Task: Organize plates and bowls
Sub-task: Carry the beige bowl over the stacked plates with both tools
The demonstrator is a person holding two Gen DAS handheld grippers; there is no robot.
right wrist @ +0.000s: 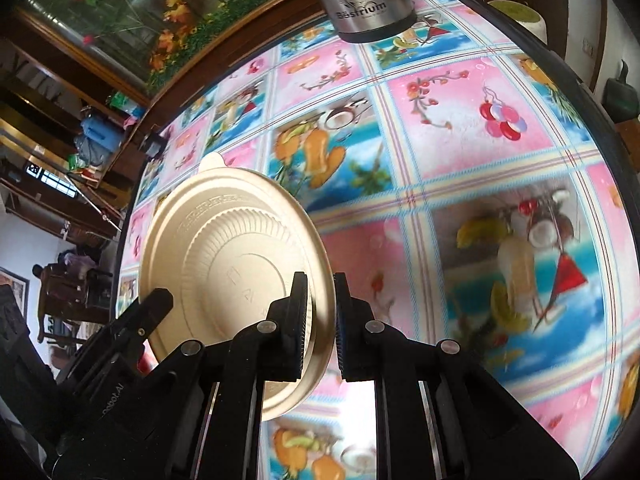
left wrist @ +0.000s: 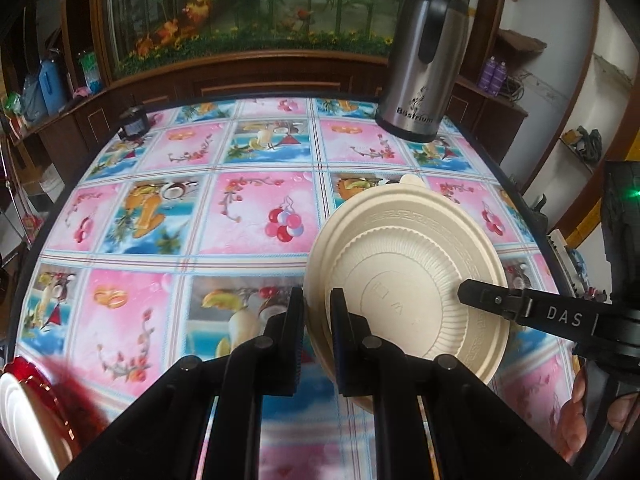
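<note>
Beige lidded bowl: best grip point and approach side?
Grip the thin overhanging rim of the beige bowl, on opposite edges, coming in from its left and right sides. The lip is the only flat, narrow part that shut fingers can pinch; the ribbed lid top is too broad. Both tools sit that way now: left tool, right tool.

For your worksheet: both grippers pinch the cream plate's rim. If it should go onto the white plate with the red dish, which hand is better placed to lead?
Probably the left. The white plate and red dish show only at the left wrist view's lower-left edge, beside the left gripper; the right gripper grips the cream plate's opposite rim.
</note>
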